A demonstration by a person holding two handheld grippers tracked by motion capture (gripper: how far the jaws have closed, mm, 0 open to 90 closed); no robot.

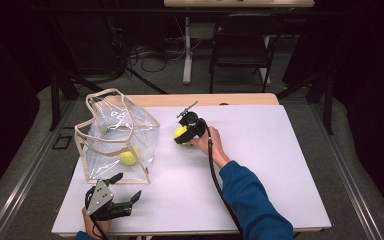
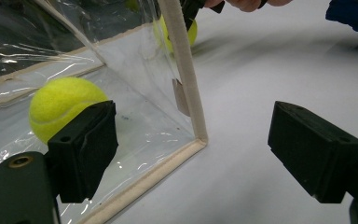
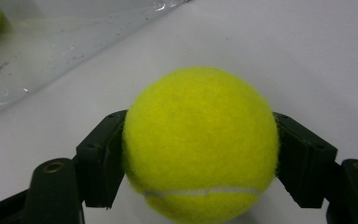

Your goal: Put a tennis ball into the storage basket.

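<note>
Right gripper view, jaws clasping tennis ball (image 3: 200,144)

My table (image 1: 260,165) is evenly lit from overhead against dark surroundings, shadows are soft, glare streaks the clear bag (image 2: 51,56), and my near jaws and the ball (image 3: 200,144) render slightly soft.

The right gripper (image 1: 184,134) sits out over the middle of the table, its jaws closed on a tennis ball (image 3: 200,144), the blue-sleeved forearm (image 1: 250,195) reaching in from the near right. The left gripper (image 1: 125,187) rests at the near left edge, jaws spread wide and holding nothing.
</note>
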